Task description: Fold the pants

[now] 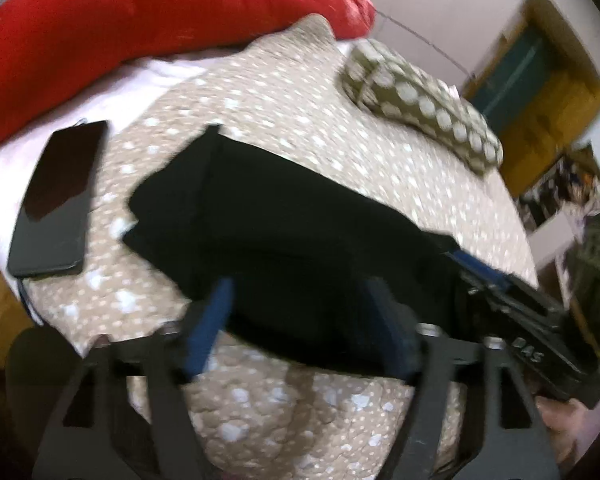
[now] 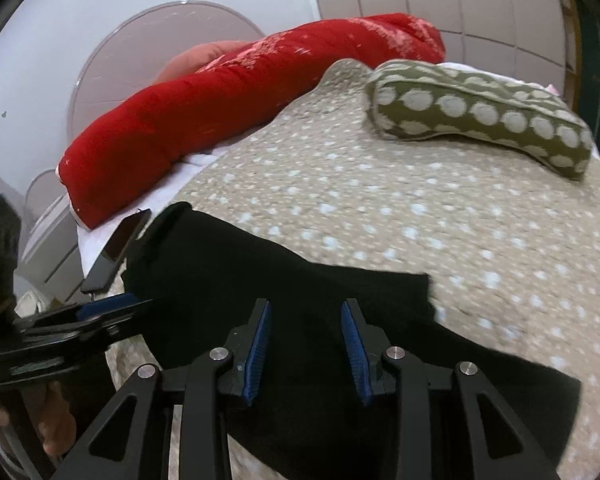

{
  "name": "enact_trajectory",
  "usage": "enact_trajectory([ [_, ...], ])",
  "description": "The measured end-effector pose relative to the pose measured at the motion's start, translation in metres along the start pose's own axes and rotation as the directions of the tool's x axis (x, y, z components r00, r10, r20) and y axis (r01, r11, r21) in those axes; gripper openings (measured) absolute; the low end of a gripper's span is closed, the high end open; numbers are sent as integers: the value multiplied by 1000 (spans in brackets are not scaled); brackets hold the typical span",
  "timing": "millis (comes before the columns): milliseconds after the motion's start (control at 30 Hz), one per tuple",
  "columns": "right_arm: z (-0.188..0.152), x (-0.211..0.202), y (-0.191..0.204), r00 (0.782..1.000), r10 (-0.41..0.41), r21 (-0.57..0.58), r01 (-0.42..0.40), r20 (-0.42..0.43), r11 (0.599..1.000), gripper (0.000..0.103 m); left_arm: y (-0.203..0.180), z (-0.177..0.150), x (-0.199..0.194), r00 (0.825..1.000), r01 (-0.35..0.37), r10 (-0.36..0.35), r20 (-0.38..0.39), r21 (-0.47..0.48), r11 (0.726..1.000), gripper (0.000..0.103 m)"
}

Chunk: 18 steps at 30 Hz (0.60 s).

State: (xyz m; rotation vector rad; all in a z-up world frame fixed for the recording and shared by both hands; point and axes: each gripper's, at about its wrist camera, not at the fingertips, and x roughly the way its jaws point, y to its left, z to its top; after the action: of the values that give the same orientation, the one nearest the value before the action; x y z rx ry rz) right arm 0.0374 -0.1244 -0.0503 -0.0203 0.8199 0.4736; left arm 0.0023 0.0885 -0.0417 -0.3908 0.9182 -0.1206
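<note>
The black pants (image 1: 284, 220) lie folded into a compact slab on the beige dotted bedspread (image 1: 300, 120); they also show in the right wrist view (image 2: 300, 280). My left gripper (image 1: 300, 308) is open, its blue pads at the pants' near edge, over the cloth. It shows from the side in the right wrist view (image 2: 112, 304). My right gripper (image 2: 306, 340) is open and hovers over the pants with nothing between its pads. It shows at the pants' right end in the left wrist view (image 1: 480, 272).
A black phone (image 1: 56, 200) lies left of the pants. A long red bolster (image 2: 236, 100) lies along the back. A green dotted bolster (image 2: 484, 116) lies at the far right. The bed's edge and a cabinet (image 1: 540, 80) are to the right.
</note>
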Motion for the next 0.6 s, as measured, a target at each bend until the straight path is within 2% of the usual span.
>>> enact_trajectory([
  [167, 26, 30, 24, 997, 78, -61, -79, -21, 995, 43, 29, 1, -11, 998, -40, 45, 44, -109, 993, 78],
  [367, 58, 75, 52, 991, 113, -158, -124, -77, 980, 44, 50, 5, 4, 998, -55, 59, 13, -194, 979, 78],
  [500, 71, 109, 58, 977, 170, -142, -188, -130, 972, 44, 47, 5, 19, 997, -80, 82, -1, -191, 978, 80],
  [600, 73, 135, 62, 965, 195, -126, -218, -175, 968, 44, 46, 7, 24, 998, -63, 68, 17, -197, 978, 88],
])
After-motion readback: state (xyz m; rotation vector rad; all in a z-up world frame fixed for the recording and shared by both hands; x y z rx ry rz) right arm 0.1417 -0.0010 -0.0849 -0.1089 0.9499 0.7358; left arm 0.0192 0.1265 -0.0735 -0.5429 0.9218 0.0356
